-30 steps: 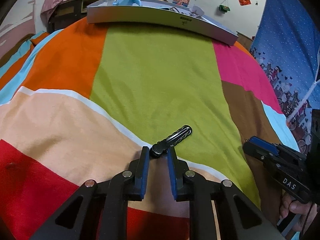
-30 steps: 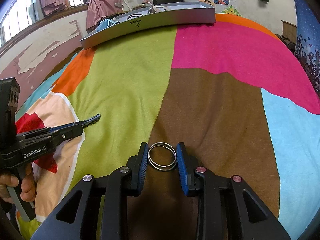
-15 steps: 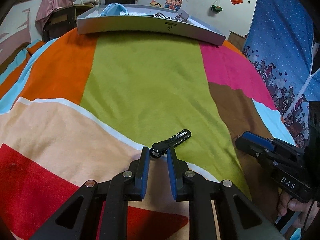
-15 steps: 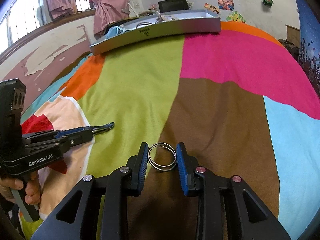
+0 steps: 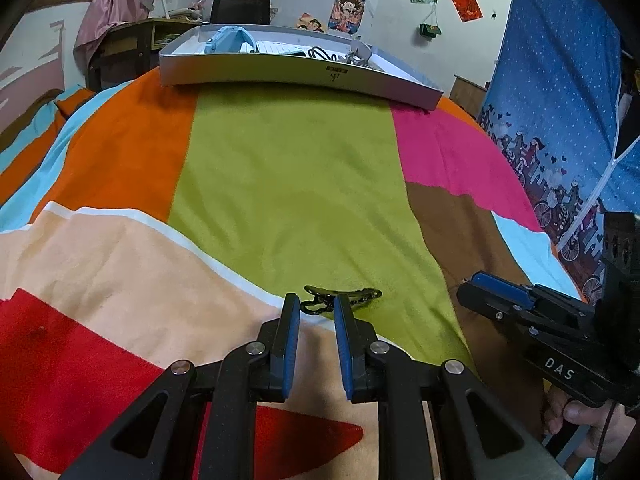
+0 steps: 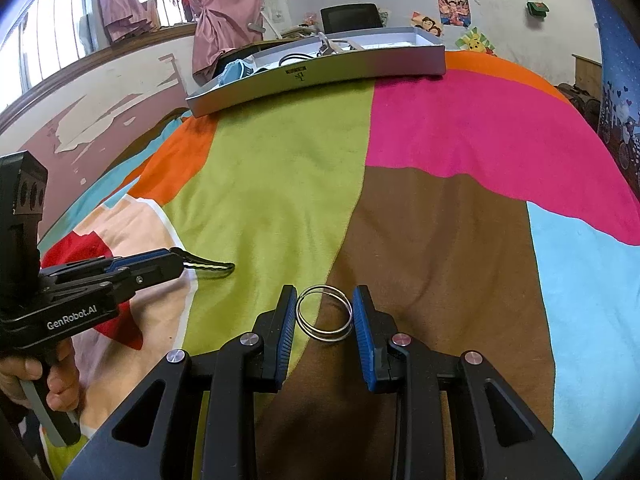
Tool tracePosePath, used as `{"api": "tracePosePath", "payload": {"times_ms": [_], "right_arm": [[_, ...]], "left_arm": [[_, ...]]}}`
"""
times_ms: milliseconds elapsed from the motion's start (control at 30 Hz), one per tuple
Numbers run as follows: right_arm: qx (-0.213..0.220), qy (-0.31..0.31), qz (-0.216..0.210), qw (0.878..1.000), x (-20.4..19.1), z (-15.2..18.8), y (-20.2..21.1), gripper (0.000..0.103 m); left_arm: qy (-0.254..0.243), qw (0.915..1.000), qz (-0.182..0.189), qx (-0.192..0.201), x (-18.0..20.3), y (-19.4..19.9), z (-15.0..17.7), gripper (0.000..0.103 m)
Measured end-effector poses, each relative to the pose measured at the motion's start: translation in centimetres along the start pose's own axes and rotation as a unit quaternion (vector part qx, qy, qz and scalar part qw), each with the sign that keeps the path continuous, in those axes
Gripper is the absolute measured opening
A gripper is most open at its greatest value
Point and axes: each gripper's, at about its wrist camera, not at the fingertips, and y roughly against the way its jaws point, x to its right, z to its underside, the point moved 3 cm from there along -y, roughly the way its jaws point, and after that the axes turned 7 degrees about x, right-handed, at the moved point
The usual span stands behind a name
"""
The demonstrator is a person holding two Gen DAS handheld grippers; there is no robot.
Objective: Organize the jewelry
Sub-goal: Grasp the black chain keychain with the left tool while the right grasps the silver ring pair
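The bedspread (image 5: 288, 184) is soft matt cloth in colour blocks, lightly creased, with a faintly fuzzy nap. The hair clip (image 5: 340, 298) looks like dark glossy plastic or lacquered metal with a wavy edge; which one cannot be told. The rings (image 6: 325, 314) are thin polished metal wire, bright and smooth. The left gripper (image 5: 316, 308) and right gripper (image 6: 325, 308) are matt black plastic with shiny metal rivets; their jaws carry blue ribbed rubbery pads. The far tray (image 5: 280, 74) has a smooth satin silver-grey wall, like coated card or plastic. The far wall (image 6: 120, 96) shows rough, peeling paint. Pink cloth (image 6: 224, 12) hangs by the window.
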Motion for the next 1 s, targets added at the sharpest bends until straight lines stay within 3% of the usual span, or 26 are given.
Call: {"api": "tracePosePath", "payload": {"times_ms": [500, 633, 833, 1000], "right_arm": [[-0.002, 0.008, -0.003, 1.0, -0.4, 0.1, -0.2, 0.026], [-0.003, 0.009, -0.003, 1.0, -0.4, 0.1, -0.2, 0.026], [-0.006, 0.009, -0.004, 1.0, -0.5, 0.2, -0.3, 0.026], [-0.009, 0.01, -0.005, 1.0, -0.4, 0.2, -0.5, 0.026]], "left_arm": [[0.01, 0.9995, 0.02, -0.021, -0.7, 0.3, 1.6, 0.017], [-0.003, 0.9997, 0.004, -0.025, -0.5, 0.0, 1.8, 0.018], [-0.027, 0.9991, 0.001, -0.033, -0.3, -1.0, 1.2, 0.04], [-0.045, 0.9981, 0.006, -0.042, 0.0, -1.6, 1.2, 0.04]]}}
